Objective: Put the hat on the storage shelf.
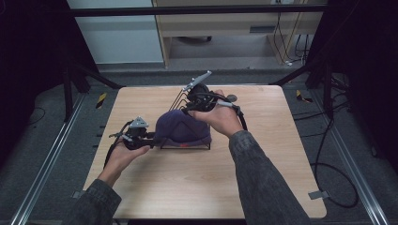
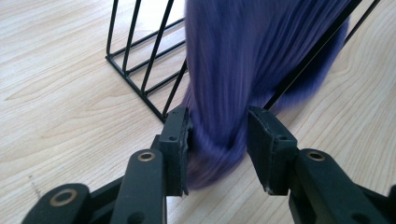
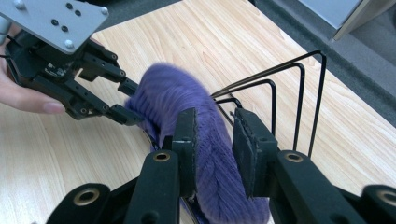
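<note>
item: purple knit beanie (image 1: 182,129) draped on black wire rack (image 1: 185,146) mid-table | left gripper (image 2: 218,135) jaws slack around its edge | right gripper (image 3: 214,142) likewise loosened | done: beanie seated | left: withdraw both

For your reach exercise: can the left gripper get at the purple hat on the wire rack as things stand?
Probably yes. The left gripper already has the hat between its fingers, beside the rack; a gap shows at one finger, so it may not be clamped.
</note>
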The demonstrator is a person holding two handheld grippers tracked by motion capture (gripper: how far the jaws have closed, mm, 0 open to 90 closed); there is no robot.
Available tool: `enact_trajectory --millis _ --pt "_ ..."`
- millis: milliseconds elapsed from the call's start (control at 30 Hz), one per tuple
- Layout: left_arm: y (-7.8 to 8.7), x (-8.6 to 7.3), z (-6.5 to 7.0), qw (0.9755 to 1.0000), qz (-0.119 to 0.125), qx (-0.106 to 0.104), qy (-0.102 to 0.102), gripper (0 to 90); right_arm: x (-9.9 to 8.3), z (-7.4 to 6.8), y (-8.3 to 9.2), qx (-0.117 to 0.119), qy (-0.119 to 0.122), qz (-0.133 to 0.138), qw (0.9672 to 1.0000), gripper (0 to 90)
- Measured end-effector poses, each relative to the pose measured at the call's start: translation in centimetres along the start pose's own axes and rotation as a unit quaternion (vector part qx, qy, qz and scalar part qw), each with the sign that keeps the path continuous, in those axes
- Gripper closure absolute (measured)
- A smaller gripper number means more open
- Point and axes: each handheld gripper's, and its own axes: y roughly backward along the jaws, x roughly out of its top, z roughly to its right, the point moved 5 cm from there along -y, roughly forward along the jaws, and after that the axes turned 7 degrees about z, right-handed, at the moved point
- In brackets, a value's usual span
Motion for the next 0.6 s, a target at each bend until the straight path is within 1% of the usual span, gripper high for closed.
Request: enact_trajectory --millis 133,267,333,433,533,600 --pt "0.2 0.1 0.0 1.0 0.005 0.002 -0.001 58.6 0.0 0.1 0.3 -0.003 0.0 0.004 1.0 68.9" --pt "0.6 0.1 -0.1 0.9999 0.012 0.006 0.004 56.8 0.1 -0.1 0.5 -0.007 -0.003 0.005 1.0 66.2" --pt "0.8 0.0 -0.1 0.9998 0.015 0.008 0.005 55.2 0.2 -0.1 0.7 -0.008 -0.003 0.008 0.9999 64.3" --pt "1.0 -0.1 -0.1 0.9999 0.01 0.011 0.0 51.6 0.3 -0.2 0.9 -0.01 -0.005 0.012 0.9999 60.3" --pt "1.4 0.0 0.2 0.9997 0.02 0.012 0.0 48.3 0.3 -0.3 1.0 -0.012 -0.004 0.012 0.9998 57.5" --pt "1.6 0.0 0.4 0.9997 0.022 0.014 -0.002 45.9 0.3 -0.4 1.1 -0.013 -0.004 0.012 0.9998 55.4"
